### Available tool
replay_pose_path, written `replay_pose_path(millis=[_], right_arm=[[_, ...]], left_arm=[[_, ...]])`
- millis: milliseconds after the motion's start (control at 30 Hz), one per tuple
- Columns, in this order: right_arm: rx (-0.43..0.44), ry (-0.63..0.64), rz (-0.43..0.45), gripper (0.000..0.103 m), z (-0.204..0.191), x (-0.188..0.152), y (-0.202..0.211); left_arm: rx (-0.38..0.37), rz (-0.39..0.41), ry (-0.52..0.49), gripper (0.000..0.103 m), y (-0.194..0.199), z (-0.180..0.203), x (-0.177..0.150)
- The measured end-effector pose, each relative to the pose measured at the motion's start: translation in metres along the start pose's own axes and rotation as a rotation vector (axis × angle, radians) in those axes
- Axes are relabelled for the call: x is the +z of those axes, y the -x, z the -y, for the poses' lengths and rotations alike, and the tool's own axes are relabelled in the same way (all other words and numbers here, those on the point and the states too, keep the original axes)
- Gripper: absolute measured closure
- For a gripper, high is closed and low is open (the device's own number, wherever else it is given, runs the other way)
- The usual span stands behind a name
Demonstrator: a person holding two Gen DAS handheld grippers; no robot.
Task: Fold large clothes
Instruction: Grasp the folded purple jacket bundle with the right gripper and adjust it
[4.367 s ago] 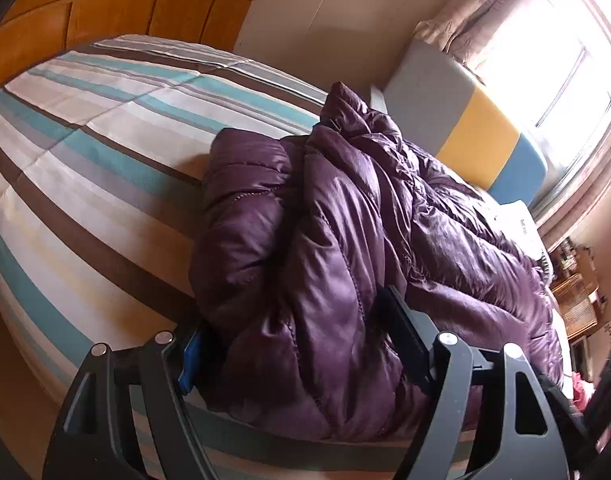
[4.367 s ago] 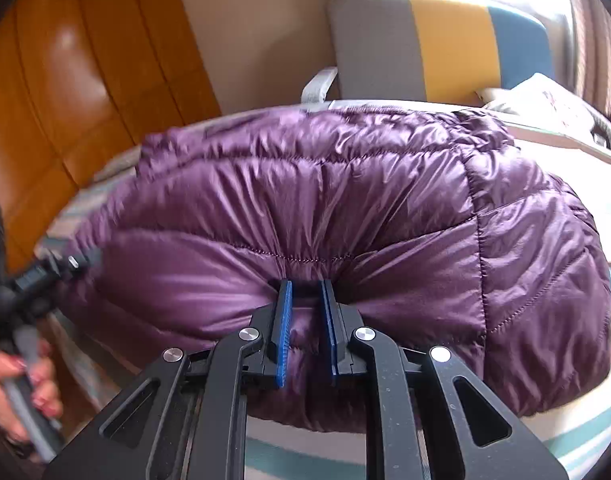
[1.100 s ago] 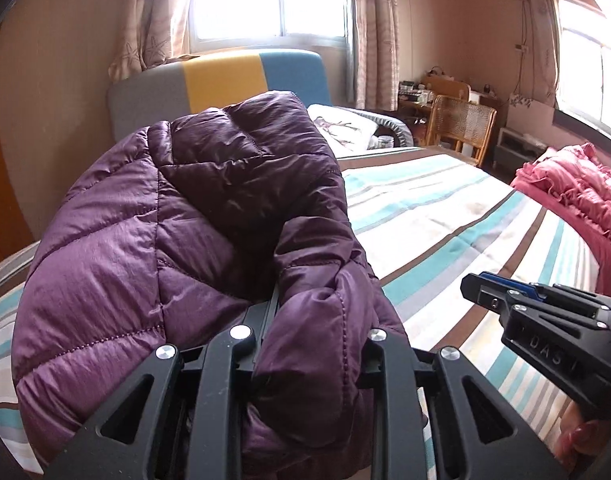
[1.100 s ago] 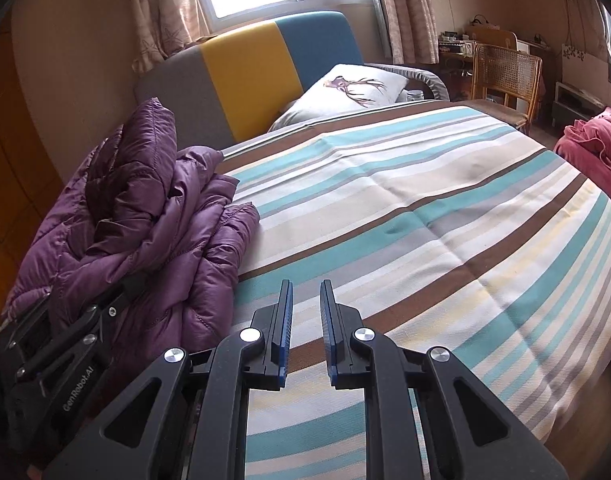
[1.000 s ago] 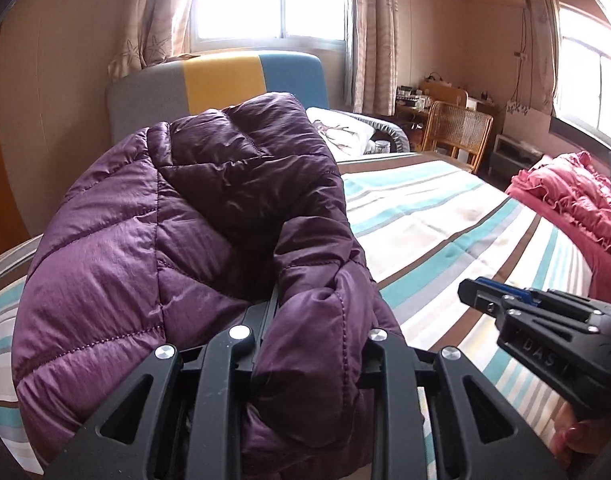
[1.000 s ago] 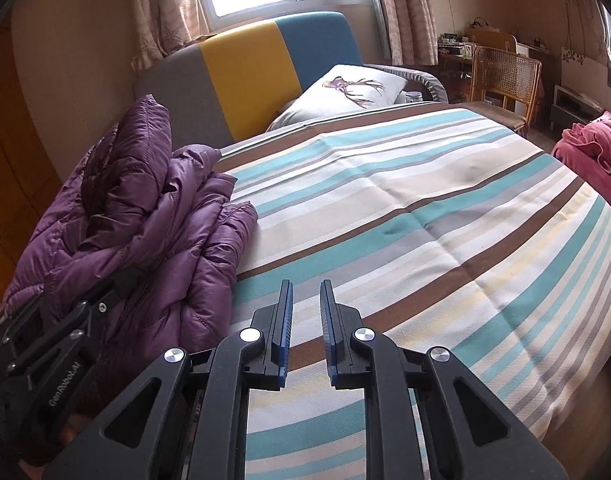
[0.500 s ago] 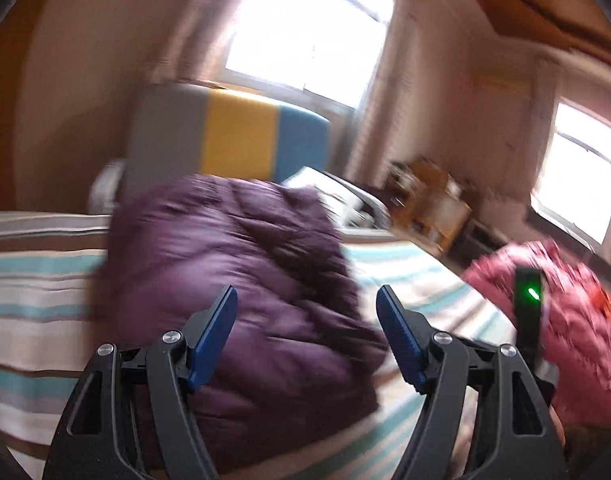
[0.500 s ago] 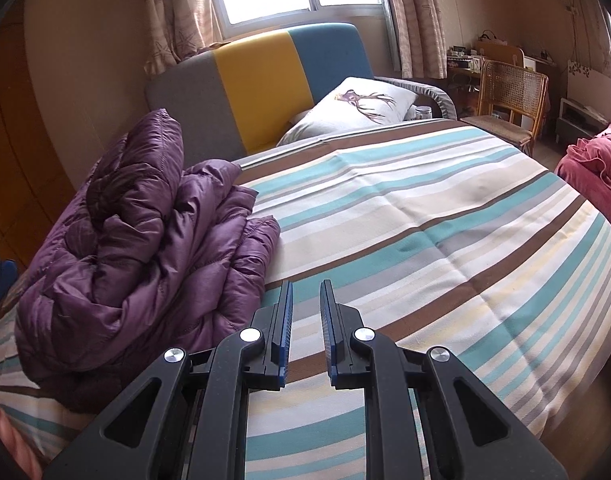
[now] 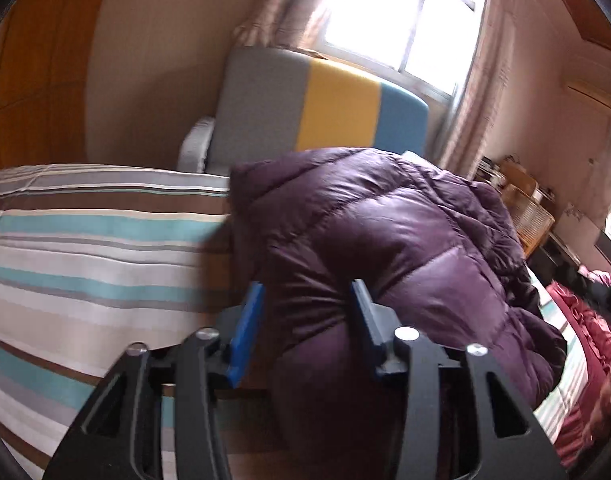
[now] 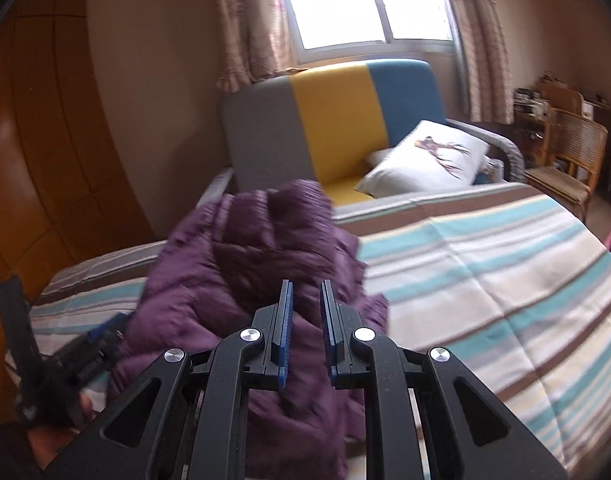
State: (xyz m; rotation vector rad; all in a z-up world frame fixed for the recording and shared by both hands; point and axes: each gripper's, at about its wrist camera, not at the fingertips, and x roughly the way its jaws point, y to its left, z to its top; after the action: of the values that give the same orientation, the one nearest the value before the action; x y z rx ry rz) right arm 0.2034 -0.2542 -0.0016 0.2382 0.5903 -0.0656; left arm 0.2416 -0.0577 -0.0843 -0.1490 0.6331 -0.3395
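The purple down jacket [image 9: 385, 248] is quilted in puffy panels, with a shiny, smooth shell that wrinkles at the seams. It lies bundled in a thick heap on the striped bedspread [image 9: 85, 248], a flat woven cloth with bands of teal, brown, cream and grey. Behind the bed stands a sofa [image 10: 345, 116] with a padded back in grey, yellow and blue, and on its seat a white pillow [image 10: 425, 160] with a printed figure.

The left gripper [image 9: 305, 312] has black arms and blue ribbed pads. Its jaws have just been closing, and a fold of the jacket bulges between them; if the pads press on it I cannot tell. The right gripper [image 10: 305, 312] hovers over the heap with its jaws nearly together, a narrow gap between the pads, holding nothing.
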Motion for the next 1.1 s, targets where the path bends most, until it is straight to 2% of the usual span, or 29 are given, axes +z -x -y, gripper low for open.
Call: replay_pose_path(millis=[167, 300, 367, 467, 567, 667, 733, 833, 900, 1000, 1100], right_arm=[[0.013, 0.095, -0.039, 0.088, -0.026, 0.030, -0.043], [-0.029, 0.134, -0.124, 0.088, -0.029, 0.049, -0.091], [-0.095, 0.160, -0.196, 0.088, -0.025, 0.045, -0.115], [-0.141, 0.099, -0.304, 0.088, -0.004, 0.017, -0.134], [-0.198, 0.012, -0.271, 0.088, 0.023, -0.015, -0.119], [-0.201, -0.059, -0.223, 0.088, 0.038, -0.033, -0.113], [-0.210, -0.039, -0.231, 0.088, 0.037, -0.033, -0.122], [-0.244, 0.081, -0.271, 0.088, 0.022, -0.025, -0.139], [-0.245, 0.105, -0.273, 0.088, 0.017, -0.024, -0.144], [-0.178, 0.040, -0.248, 0.088, 0.029, -0.027, -0.133], [-0.060, -0.106, -0.156, 0.088, 0.049, -0.019, -0.102]], left_arm=[[0.022, -0.010, -0.070, 0.066, -0.003, 0.010, 0.001], [0.029, -0.019, -0.096, 0.066, 0.001, 0.014, 0.003], [0.035, -0.021, -0.121, 0.066, 0.002, 0.016, 0.003], [0.014, -0.030, -0.148, 0.066, 0.002, 0.022, 0.003], [-0.024, -0.037, -0.193, 0.065, 0.006, 0.034, -0.001], [-0.021, -0.017, -0.251, 0.065, 0.007, 0.048, -0.011], [-0.010, -0.006, -0.248, 0.065, 0.004, 0.049, -0.014], [0.006, -0.022, -0.230, 0.065, 0.003, 0.049, -0.011], [0.005, -0.034, -0.203, 0.061, 0.009, 0.049, -0.004], [-0.031, -0.050, -0.135, 0.055, 0.011, 0.050, 0.016], [-0.019, -0.052, -0.169, 0.049, 0.005, 0.068, 0.036]])
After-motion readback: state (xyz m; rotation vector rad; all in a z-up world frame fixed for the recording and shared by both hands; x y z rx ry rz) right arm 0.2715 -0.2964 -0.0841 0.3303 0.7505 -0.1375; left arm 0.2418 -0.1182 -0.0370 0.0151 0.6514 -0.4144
